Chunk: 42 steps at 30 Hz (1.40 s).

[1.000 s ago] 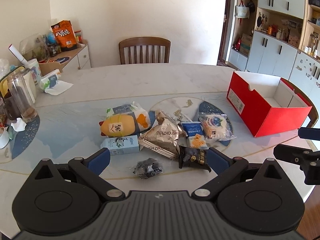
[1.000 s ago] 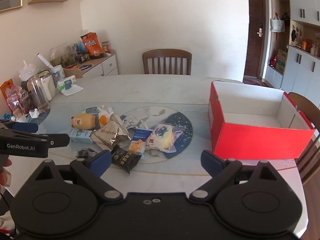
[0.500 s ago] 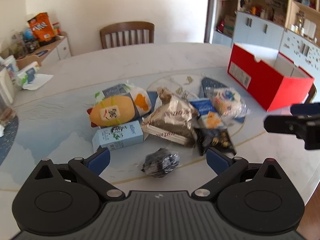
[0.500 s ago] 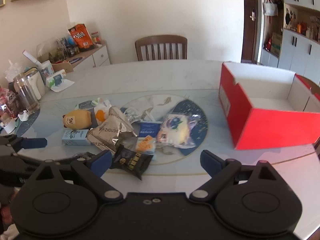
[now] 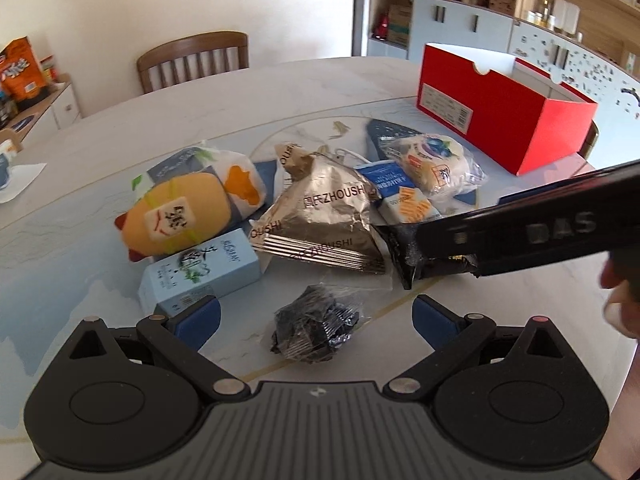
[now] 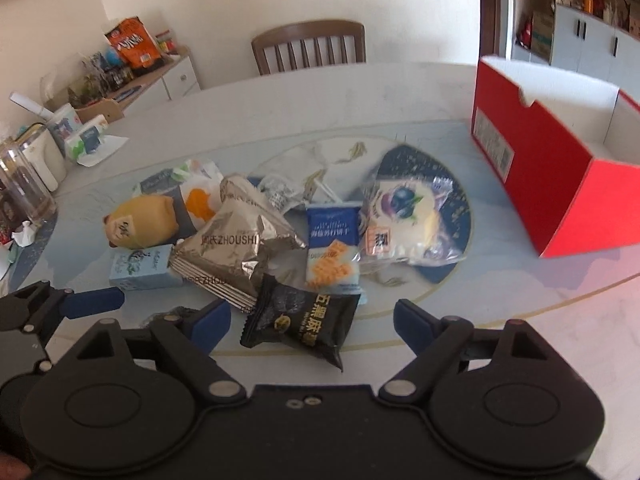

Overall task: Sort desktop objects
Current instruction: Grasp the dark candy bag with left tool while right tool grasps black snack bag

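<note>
A pile of snacks lies mid-table. My left gripper [image 5: 316, 314] is open, its fingers either side of a small crumpled black packet [image 5: 316, 330]. My right gripper [image 6: 312, 318] is open around a black snack pack [image 6: 300, 316], which also shows in the left wrist view [image 5: 404, 252], partly hidden by the right gripper's body. Nearby lie a silver foil bag [image 5: 324, 220], a yellow plush toy [image 5: 176, 212], a pale blue carton [image 5: 200, 272], a blue cracker pack [image 6: 332, 248] and a blueberry bread bag [image 6: 404, 216]. An open red box [image 6: 540, 160] stands at the right.
A wooden chair [image 6: 310, 46] stands behind the table. A side cabinet with an orange snack bag [image 6: 130, 42] is at the far left, with a glass jar [image 6: 18, 184] and cups on the table's left edge. Cupboards line the right wall.
Both grippers have moved forward and down toward the pile. The left now straddles the crumpled black packet, the right straddles the black snack pack. Both stay open.
</note>
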{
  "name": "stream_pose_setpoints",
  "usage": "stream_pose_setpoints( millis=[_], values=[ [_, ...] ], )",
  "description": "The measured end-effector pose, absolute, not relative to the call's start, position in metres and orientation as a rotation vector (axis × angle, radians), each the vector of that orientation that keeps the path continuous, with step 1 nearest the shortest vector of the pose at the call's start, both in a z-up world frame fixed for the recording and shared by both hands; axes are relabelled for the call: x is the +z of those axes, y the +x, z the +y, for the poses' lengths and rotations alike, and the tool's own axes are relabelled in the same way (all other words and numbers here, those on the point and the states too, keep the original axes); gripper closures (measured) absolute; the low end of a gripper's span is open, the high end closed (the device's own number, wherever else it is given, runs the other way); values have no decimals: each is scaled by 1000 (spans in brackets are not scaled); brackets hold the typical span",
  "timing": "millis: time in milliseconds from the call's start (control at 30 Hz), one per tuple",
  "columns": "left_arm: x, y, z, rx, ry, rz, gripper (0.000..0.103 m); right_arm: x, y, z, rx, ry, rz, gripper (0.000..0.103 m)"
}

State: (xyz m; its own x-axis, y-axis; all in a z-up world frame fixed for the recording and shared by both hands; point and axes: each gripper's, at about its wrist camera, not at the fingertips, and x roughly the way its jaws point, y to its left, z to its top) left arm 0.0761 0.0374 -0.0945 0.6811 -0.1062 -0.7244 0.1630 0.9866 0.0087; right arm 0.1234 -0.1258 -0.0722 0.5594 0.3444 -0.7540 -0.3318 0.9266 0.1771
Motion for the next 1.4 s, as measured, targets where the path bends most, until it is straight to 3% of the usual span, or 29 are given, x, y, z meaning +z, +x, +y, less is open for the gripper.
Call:
stream_pose_setpoints(
  millis=[133,267,367,567,733,933,1400],
  values=[
    [-99,80,38,-179,79,823,8,-80,130,-119,383,6,923,15],
    [-104,83,41,-195,80,841,20,-87,135,-116,373,11,964,18],
    [-106,84,41,-198,94,842,31,-91,136,-113,369,-4,976,21],
    [-109,85,42,-213,88,852,40,-94,139,-112,367,3,997,29],
    [-110,86,42,-212,97,862,51,-94,139,-110,383,5,1002,43],
    [-108,86,42,-216,111,869,62,-93,139,-111,383,11,1008,48],
    [-96,85,45,-283,74,867,66,-81,135,-126,344,38,985,52]
  ],
)
